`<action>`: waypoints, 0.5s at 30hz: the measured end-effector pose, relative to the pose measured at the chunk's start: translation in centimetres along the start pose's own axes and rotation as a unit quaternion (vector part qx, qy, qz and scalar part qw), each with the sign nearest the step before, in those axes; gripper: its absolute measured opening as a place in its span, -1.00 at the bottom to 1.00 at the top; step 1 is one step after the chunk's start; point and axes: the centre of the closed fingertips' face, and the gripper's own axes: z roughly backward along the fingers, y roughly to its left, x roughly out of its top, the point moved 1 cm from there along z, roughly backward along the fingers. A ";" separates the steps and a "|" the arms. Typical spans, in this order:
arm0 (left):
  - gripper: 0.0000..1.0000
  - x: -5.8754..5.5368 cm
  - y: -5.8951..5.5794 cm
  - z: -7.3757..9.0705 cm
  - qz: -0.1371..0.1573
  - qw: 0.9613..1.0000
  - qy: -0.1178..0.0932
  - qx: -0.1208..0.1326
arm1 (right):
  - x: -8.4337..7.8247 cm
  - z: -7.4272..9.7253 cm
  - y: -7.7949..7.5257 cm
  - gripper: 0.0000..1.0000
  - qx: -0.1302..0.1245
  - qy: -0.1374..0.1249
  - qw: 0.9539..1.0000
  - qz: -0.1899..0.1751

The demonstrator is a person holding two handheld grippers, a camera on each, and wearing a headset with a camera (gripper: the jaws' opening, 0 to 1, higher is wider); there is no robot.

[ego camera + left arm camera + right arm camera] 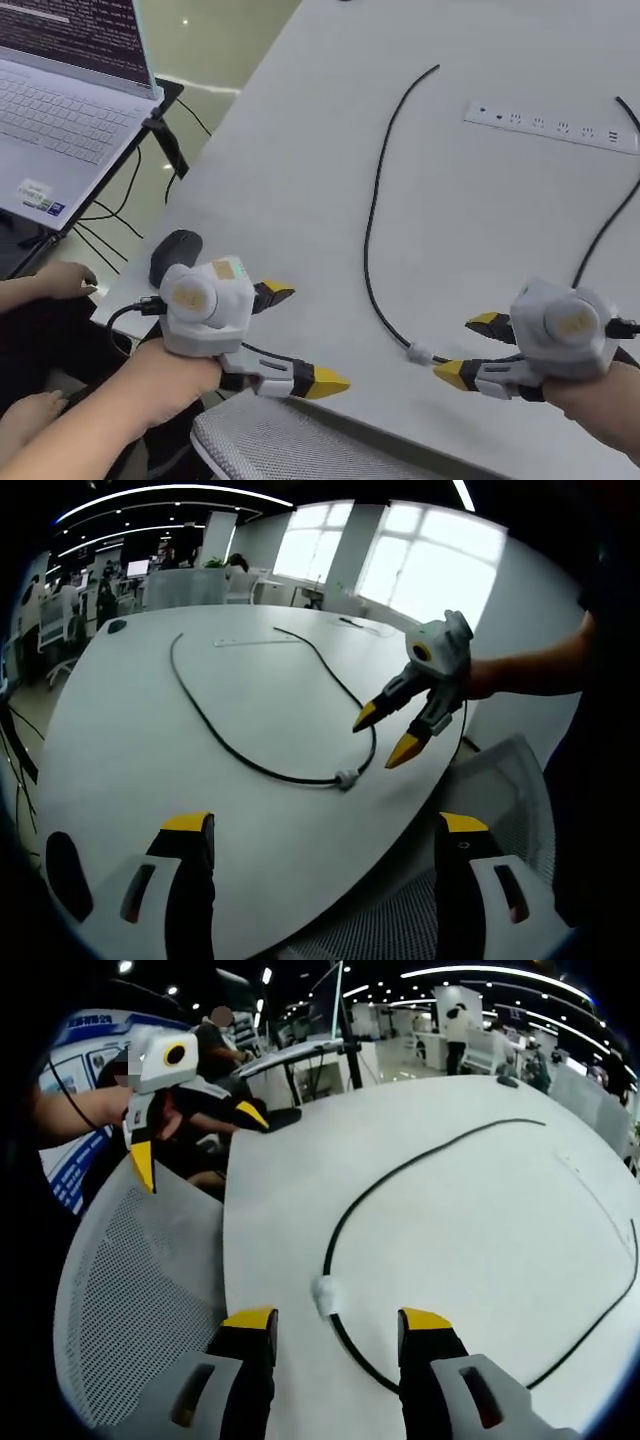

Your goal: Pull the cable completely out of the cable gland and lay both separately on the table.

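A long black cable [372,215] lies curved across the white table [290,150], still threaded through a small white cable gland [420,352] near the front edge. My right gripper [466,347] is open just right of the gland, its yellow tips pointing at it without touching. In the right gripper view the gland [326,1295] sits just ahead of the open right gripper [337,1320]. My left gripper [303,337] hovers open and empty over the table's front edge, well left of the gland. In the left gripper view, the gland [346,779] lies beyond my left gripper [323,825], with the right gripper [385,737] close above it.
A white power strip [550,127] lies at the back right. An open laptop [60,110] stands on a stand off the table's left side, with a black mouse [174,255] near the table corner. A grey mesh chair [270,440] is below the front edge. Another person's hand [62,280] rests at the left.
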 end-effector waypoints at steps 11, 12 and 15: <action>0.80 -0.5 0.0 -0.4 -0.015 1.000 0.020 -0.006 | -0.3 -2.0 0.4 -0.32 0.012 0.032 0.999 0.028; 0.80 -0.4 0.0 -0.4 -0.019 1.000 0.022 -0.007 | -0.4 -2.2 0.4 -0.33 0.012 0.036 0.999 0.030; 0.80 -0.5 0.2 -0.7 -0.023 0.999 0.028 -0.010 | -0.9 -2.6 0.3 -0.38 0.010 0.053 0.997 0.046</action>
